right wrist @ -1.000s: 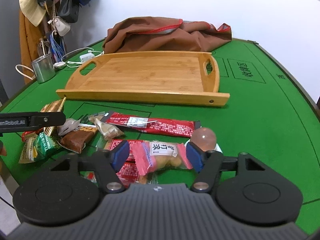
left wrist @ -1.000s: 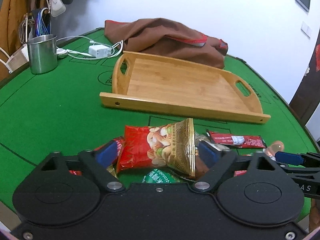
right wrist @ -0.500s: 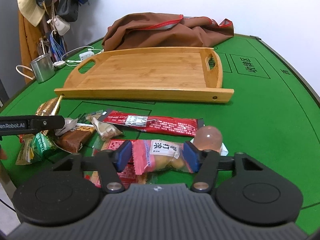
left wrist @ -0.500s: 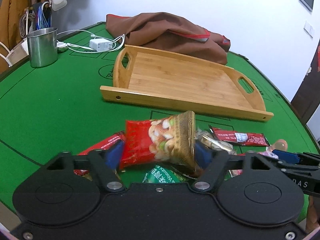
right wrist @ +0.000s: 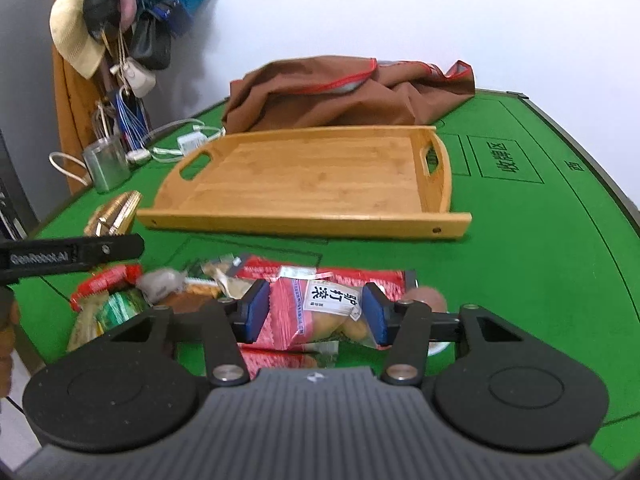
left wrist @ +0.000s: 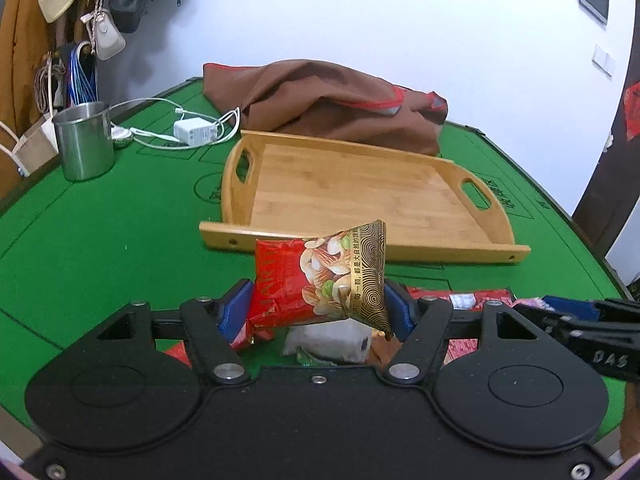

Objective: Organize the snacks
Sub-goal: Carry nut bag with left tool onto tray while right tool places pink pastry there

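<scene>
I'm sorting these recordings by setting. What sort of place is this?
Probably a home room: a green felt game table, bags and hats hung in the corner, a phone charger beside a metal cup.

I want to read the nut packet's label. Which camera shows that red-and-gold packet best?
The left wrist view: the nut packet sits front-on between the left gripper fingers, print facing the lens. The right wrist view shows only its gold end behind that gripper's finger.

White wall (left wrist: pixel 360 20) behind a green felt table (left wrist: pixel 100 232); bags (right wrist: pixel 152 40) and hats (right wrist: pixel 76 52) hang at left.
</scene>
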### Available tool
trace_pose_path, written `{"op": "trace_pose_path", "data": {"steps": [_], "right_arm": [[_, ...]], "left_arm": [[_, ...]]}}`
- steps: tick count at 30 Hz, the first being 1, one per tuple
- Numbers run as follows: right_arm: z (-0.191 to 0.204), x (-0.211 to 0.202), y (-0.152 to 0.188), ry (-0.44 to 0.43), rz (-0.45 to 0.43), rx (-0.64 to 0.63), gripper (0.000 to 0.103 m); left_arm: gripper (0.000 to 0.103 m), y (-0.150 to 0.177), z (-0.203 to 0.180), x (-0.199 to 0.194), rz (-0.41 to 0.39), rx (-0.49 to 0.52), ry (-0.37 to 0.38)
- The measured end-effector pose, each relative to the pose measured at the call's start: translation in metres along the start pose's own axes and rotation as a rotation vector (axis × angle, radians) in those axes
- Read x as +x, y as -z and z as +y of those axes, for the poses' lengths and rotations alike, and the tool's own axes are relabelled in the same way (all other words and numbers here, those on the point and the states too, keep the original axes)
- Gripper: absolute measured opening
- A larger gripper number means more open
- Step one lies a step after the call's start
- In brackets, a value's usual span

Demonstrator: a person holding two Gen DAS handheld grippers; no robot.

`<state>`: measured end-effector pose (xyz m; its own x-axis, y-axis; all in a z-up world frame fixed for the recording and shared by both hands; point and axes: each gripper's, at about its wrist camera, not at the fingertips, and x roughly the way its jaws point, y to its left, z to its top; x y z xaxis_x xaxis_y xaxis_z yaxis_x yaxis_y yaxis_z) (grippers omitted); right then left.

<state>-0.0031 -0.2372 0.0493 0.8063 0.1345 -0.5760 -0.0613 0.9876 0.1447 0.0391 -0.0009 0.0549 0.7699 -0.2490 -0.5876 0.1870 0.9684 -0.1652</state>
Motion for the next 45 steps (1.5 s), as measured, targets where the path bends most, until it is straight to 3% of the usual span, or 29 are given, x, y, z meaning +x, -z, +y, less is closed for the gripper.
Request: {"op": "trace_pose_path", "data": {"steps": [8,16,26,33,45], "right_arm": [[-0.012,0.005,-0.036,-0.039,-0.005,0.023,0.054],[-0.016,0.042,-0.086,-0.043,0.046,0.02,0.054],[-0.016,0.099,-0.128,0.041,0.108,-0.022,0.055],[-0.018,0.148,-0.129,0.151,0.167,-0.064,0.049],[-0.028,0.166,-0.118,0.162,0.213,-0.037,0.046]], "left_arm": [[0.066,-0.035,0.004,0.011,0.021,0.001,0.037],[0.066,-0.079,0.006,0.04,0.071,-0.013,0.046],[0.066,-0.122,0.0,0.105,0.163,-0.012,0.038],[0.066,-0.119,-0.01,0.154,0.211,0.032,-0.022],[0.067,-0.101,-0.018,0.19,0.259,0.07,-0.058]]}}
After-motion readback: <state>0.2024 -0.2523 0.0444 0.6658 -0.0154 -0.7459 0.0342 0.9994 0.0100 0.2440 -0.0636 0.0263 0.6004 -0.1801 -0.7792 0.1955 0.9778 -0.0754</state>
